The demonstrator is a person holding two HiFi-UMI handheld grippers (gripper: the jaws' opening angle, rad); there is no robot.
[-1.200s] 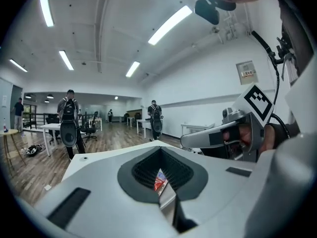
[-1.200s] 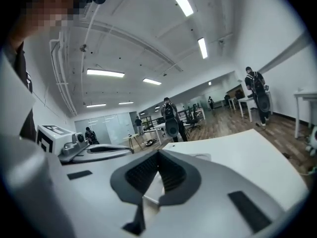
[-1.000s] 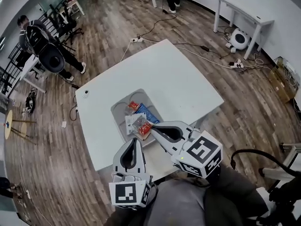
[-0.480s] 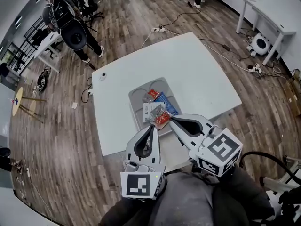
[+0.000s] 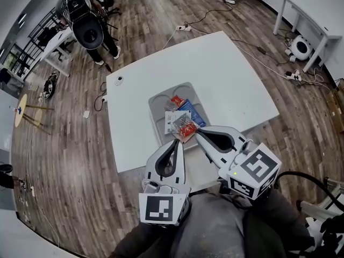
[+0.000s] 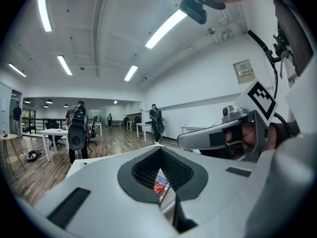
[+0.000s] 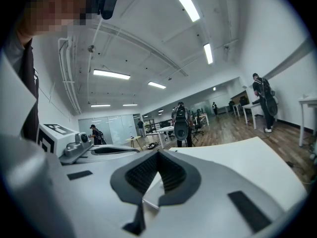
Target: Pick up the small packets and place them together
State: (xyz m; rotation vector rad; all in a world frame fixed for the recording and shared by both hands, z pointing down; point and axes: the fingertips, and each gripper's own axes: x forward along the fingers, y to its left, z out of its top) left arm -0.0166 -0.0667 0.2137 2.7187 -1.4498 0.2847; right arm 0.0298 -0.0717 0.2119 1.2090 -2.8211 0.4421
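The left gripper point(image 5: 176, 141) and right gripper point(image 5: 196, 134), low in the frame, are both clenched shut on nothing. The small packets point(image 5: 185, 128) lie clustered in the grey tray point(image 5: 159, 104) at centre, just beyond the 2 tips

I'm looking into a big open-plan office or lab floor — long strip lights point(image 6: 166, 29) on a white ceiling, a wood-plank floor point(image 5: 70, 160), plain white desks point(image 5: 301, 18) by the walls. A power strip point(image 5: 185, 27) with trailing cables lies on the floor, and other people point(image 5: 86, 23) stand around — a shared workroom.
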